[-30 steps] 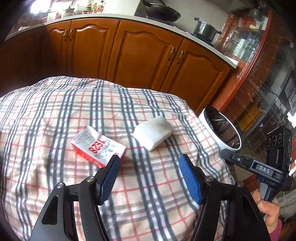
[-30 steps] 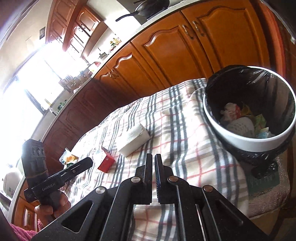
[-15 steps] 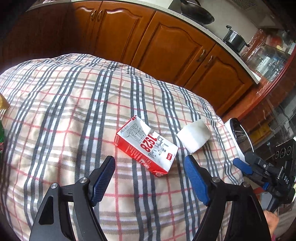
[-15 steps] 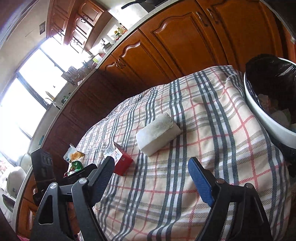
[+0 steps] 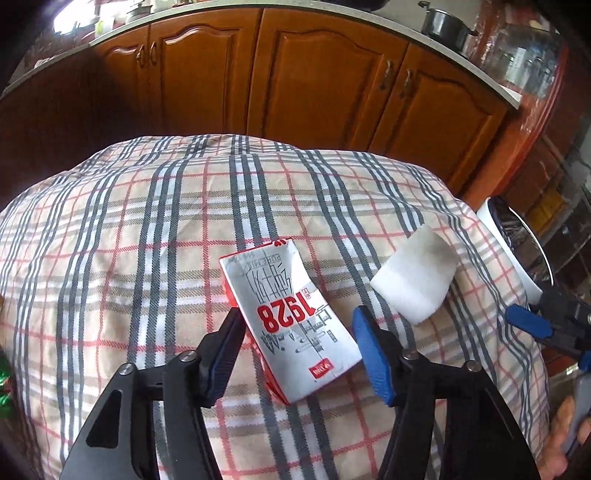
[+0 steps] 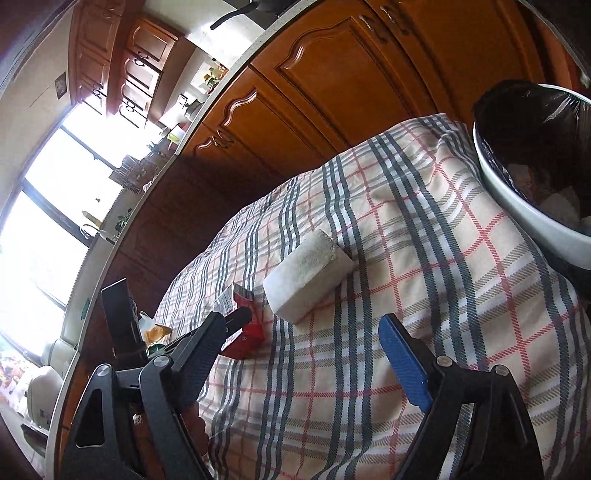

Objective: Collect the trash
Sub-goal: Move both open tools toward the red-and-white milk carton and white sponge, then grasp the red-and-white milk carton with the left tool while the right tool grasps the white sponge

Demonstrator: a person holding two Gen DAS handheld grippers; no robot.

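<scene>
**Two open tools over trash on a plaid-covered worktop**

We hold a tool in each hand above a worktop (image 5: 110, 229) covered by a beige cloth with grey and red plaid lines.

Our left tool (image 5: 297, 354) has its two blue-padded fingers spread apart, one on each side of a flattened red and white carton (image 5: 291, 325) printed with "1928". The carton lies flat on the cloth between the fingers; we cannot tell whether the pads touch it.

Just to the right of the carton lies a white foam block (image 5: 415, 282), apart from it. In the right wrist view the same block (image 6: 308, 275) sits ahead of our right tool (image 6: 306, 350), whose fingers are also spread wide and grip nothing. The carton (image 6: 243, 332) shows there at the left, partly hidden behind the left tool's fingertip.

At the worktop's right edge stands a white trash bin (image 6: 517, 199) lined with a black bag, with some crumpled waste inside. Brown wooden cabinet doors (image 5: 314, 74) run behind the worktop, and a steel pot (image 5: 443, 24) sits on the counter above them.
</scene>
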